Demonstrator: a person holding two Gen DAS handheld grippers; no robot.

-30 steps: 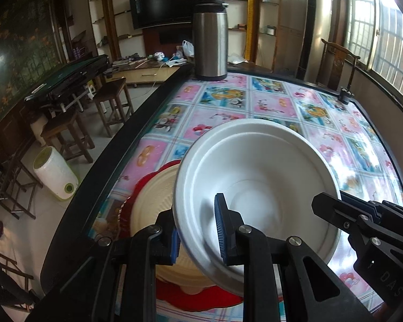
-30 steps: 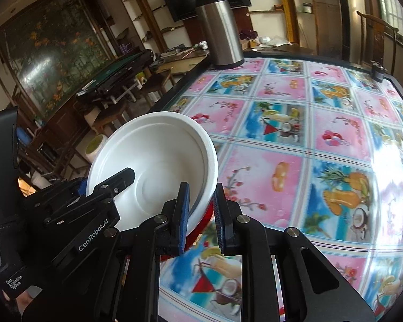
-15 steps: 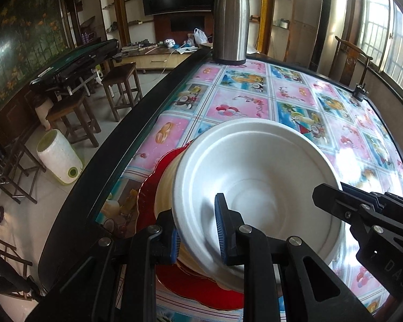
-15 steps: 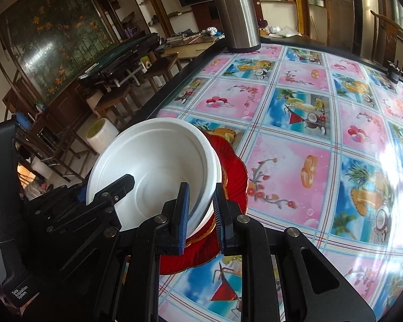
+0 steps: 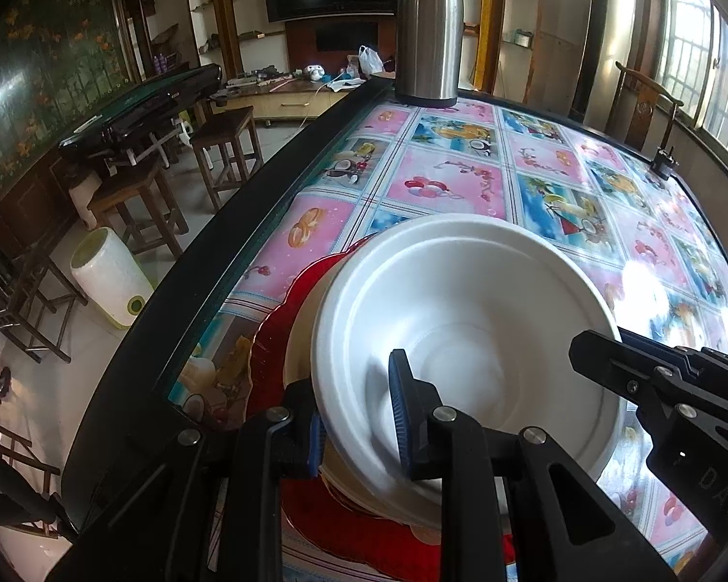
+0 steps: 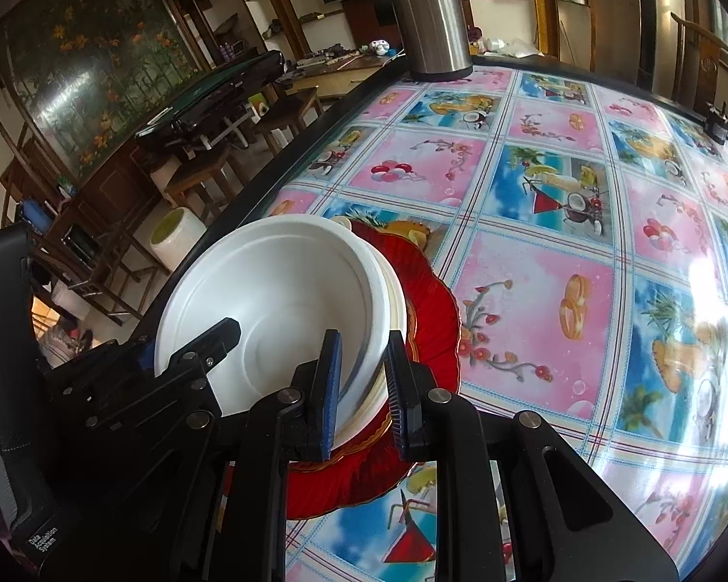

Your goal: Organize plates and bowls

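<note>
I have both tongs on the same white bowl (image 5: 466, 334). My left tongs (image 5: 359, 422) pinch its near left rim, one blue pad (image 5: 399, 412) inside the bowl and the other under the rim outside. My right tongs (image 6: 361, 388) are pressed onto the near right rim in the same way, rim wall caught between the two pads.

The white bowl sits tilted, its left side higher, over a cream bowl (image 6: 397, 300) that stands on a red scalloped plate (image 6: 432, 320). From my left camera the white bowl seems to be nested into the cream one, though I cannot tell whether it is fully seated or only resting on it.

The stack is near the left edge of the desk (image 6: 534, 262), close to me, on a cloth of pink and blue picture squares. At the far end of the desk stands a tall steel flask (image 5: 429, 34), well apart from the stack. A small black clamp (image 5: 664, 162) sits at the far right edge. Off the desk to the left are wooden stools (image 5: 223, 145) and a white bin (image 5: 109, 281) on the floor.
</note>
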